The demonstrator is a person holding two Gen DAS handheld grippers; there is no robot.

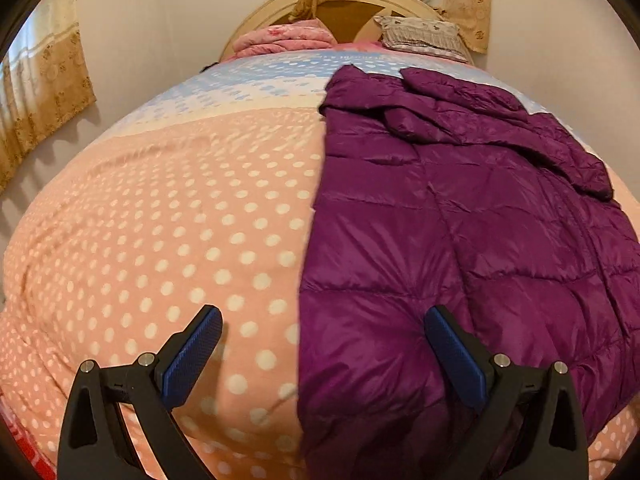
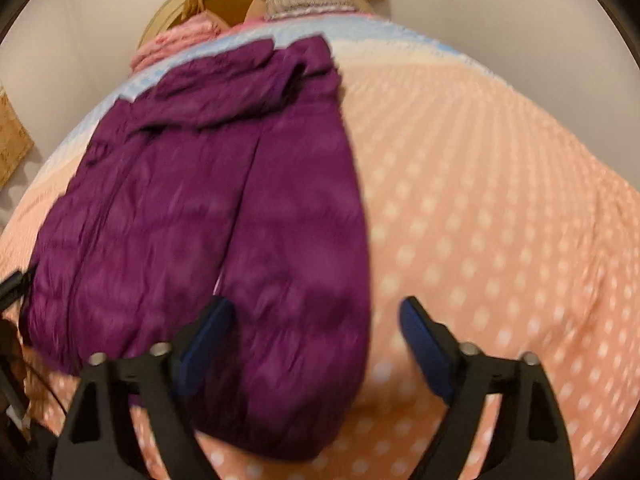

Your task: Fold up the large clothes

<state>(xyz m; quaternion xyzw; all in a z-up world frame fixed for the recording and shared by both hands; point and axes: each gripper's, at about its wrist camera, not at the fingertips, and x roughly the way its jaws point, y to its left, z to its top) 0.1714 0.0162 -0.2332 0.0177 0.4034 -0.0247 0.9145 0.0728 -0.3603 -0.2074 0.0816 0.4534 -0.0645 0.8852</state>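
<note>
left gripper [image 1: 323, 322] jaws wide, empty | right gripper [image 2: 317, 312] jaws wide, empty

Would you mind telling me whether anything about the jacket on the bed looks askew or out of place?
Only slightly: the purple jacket has a sleeve lying crumpled across its upper part instead of flat. Nothing looks damaged.

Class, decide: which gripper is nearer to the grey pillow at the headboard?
Hard to separate. Left gripper and right gripper both hang open over the purple jacket's near hem, far from the pillow.

black tongs [image 1: 323, 322], blue ribbed pads [image 1: 192, 354], silver pivot screws [image 1: 146, 358]
</note>
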